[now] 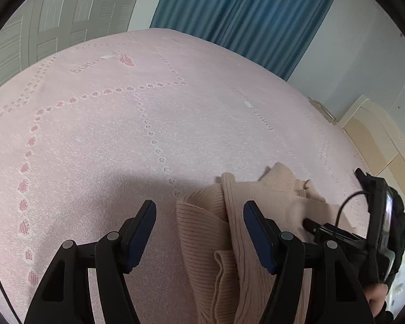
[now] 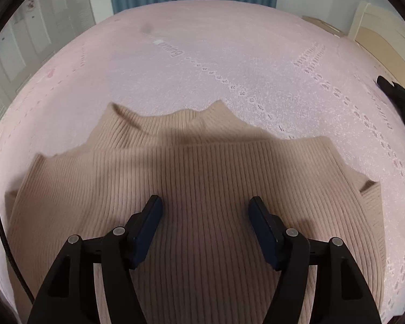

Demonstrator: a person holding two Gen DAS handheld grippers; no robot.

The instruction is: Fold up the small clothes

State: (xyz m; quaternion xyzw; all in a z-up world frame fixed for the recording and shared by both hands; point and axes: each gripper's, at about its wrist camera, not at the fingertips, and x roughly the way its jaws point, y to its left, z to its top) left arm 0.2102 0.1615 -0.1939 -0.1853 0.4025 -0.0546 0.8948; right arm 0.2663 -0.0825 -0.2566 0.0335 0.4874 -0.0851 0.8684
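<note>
beige ribbed sweater is lying partly folded on the pink bed cover. right claw is hovering over the sweater's middle, fingers apart, gripping nothing. left claw is hanging at the sweater's left edge, fingers apart.

Ahead of my left gripper the pink bed lies flat and bare all the way to the blue curtain, so I can sweep forward and left freely. To its right the bunched ribbed sweater rises in folds, with my right gripper just beyond it, crowding that side. From the right wrist, the sweater fills the near ground under open jaws; past its collar the bed is open. A dark shape at the far right edge is probably my other rig.
</note>
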